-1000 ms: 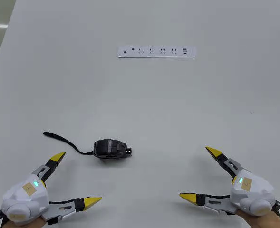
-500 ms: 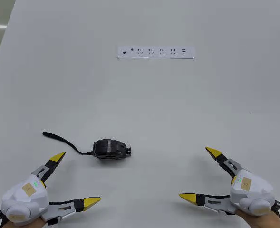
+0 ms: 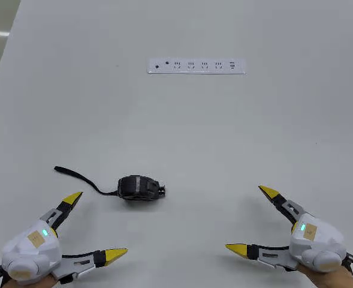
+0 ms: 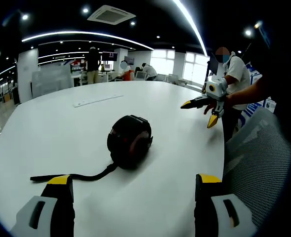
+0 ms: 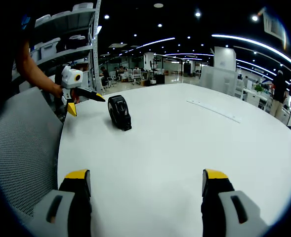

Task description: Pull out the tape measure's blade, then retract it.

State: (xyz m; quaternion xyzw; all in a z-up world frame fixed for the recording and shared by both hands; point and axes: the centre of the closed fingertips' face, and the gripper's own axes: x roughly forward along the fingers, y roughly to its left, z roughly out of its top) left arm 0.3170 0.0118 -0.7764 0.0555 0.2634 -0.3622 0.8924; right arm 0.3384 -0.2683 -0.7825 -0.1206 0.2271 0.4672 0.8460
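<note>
A: Where do we find the tape measure (image 3: 140, 188)?

B: In the head view it lies on the white table (image 3: 224, 138), lower left of centre. It is a dark, rounded case resting on the surface, with nothing touching it. A thin black strap (image 3: 77, 178) trails from its left end toward the left edge of the frame.

A: And our grippers?

B: The left gripper (image 3: 95, 225) sits in the lower left corner, just below the strap and the case. Its yellow-tipped jaws are spread wide and hold nothing. In its own view we see the case between the two tips, a little ahead of them, with the strap running across in front of the left jaw.

A: The right one?

B: The right gripper (image 3: 252, 219) is in the lower right corner, well apart from the tape measure. Its jaws are also spread wide, with only bare table between them. In its own view the case stands at upper left, near the other gripper's tips.

A: Anything else around?

B: A white power strip (image 3: 197, 65) lies flat near the top of the head view, far from everything else. Both gripper views catch a grey mesh chair back (image 5: 21, 158) at the table's edge, and an open office beyond it under ceiling lights.
</note>
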